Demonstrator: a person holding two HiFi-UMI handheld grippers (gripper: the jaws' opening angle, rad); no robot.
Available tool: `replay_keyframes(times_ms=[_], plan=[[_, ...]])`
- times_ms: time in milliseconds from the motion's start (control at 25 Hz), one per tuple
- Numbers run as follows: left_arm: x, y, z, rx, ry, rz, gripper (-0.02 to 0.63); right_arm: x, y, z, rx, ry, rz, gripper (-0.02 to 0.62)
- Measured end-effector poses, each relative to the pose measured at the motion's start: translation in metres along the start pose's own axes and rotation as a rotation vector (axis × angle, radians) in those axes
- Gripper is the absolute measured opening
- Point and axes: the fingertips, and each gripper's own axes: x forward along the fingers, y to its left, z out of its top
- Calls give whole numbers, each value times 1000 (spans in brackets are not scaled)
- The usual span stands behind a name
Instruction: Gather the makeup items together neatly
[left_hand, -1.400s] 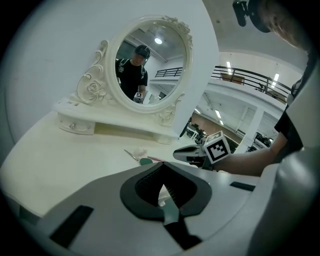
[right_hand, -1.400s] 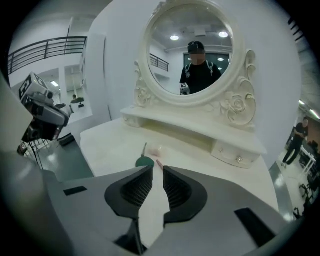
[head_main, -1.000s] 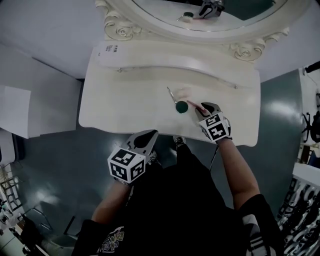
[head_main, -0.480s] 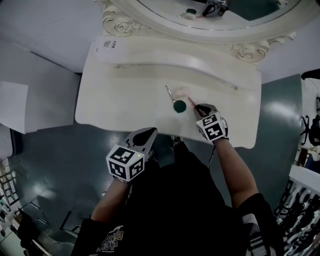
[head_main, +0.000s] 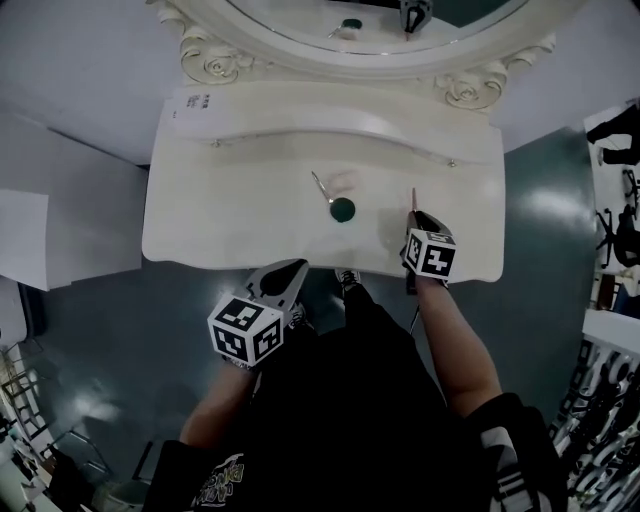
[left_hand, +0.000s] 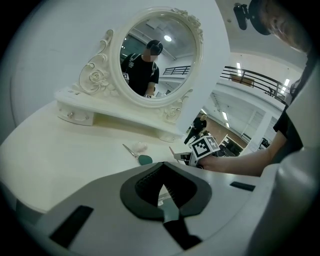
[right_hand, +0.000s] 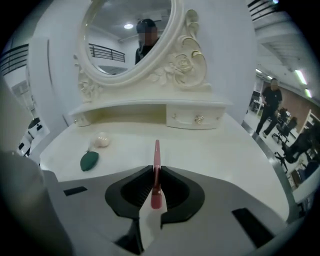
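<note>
Our left gripper hangs in front of the desk's front edge, not over the top at all. Its jaws are almost together and there is nothing between them. We think it waits there because it has no job right now, and this way it stays out of the way.

Near the middle of the desk, three little things sit close together. There is a thin silver tool. A pale round puff lies just beside it, a bit nearer the back edge. A green sponge shaped like a drop lies just in front of them. They look like the start of a neat little group, so this may be where everything should go.

Our right gripper is over the right part of the desk, near the front edge. Its jaws have just been closing, and now they pinch a pink stick by its lower end. The stick's long end pokes out ahead, toward the mirror. The jaws are narrow because the stick is so thin.

The stick is well apart from the three things, and we hold it by one end so the free end can be laid down beside them.
</note>
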Motion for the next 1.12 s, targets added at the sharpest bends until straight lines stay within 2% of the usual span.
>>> replay_keyframes(times_ms=[120,320,760,1000,1120], plan=[[0,-4,-1,8,8,-9,9,-2,-14,-4,47,-4,-47,66],[2,-7,-2,15,18,-14,8,2,-30,-10,45,28,-94,66],[2,-7,-4,10,19,-20,8,7,-36,-16,141,64,-179,67],[-2,-6,-2,13,11,-27,8,7,-36,-14,113,57,-179,68],[-5,-4,-2,13,6,-30,8,-2,-36,-7,83,20,-184,135]])
